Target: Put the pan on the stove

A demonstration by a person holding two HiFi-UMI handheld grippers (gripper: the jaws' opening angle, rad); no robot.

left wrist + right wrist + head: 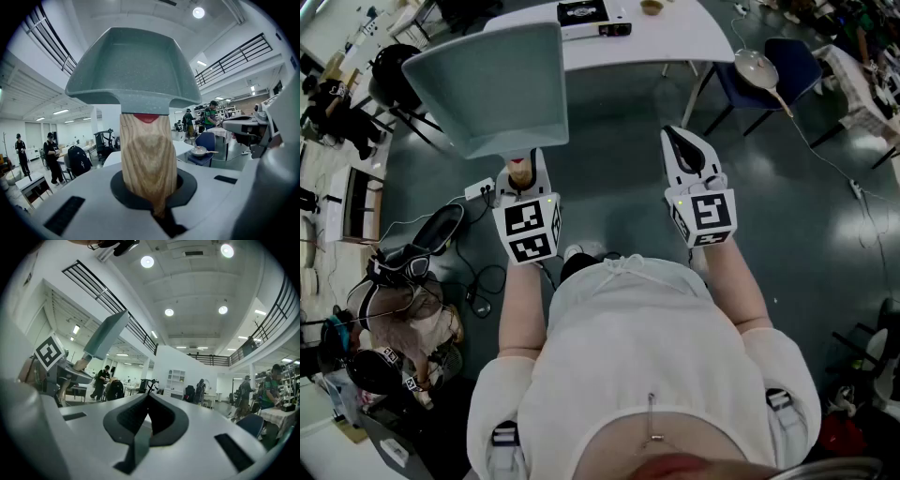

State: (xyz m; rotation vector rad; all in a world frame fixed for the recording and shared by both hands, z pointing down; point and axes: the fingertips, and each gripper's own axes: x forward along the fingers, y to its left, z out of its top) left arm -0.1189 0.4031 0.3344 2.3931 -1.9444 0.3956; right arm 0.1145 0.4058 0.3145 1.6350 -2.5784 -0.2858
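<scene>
pan (pixel 492 89) | square, grey-green, wooden handle | held aloft, handle in left hand-held gripper (pixel 521 173)

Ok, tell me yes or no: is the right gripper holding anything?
No, the right gripper has its jaws closed together with nothing between them.

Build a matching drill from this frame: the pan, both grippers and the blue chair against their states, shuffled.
Things:
1. pan
2. left gripper
3. right gripper
4. blue chair

States:
A. shut, nothing in it
B. a round pan lies on it
C. held up in the air, on no surface
D. shut on the wooden handle

Pairs: 1-C, 2-D, 3-A, 4-B
</scene>
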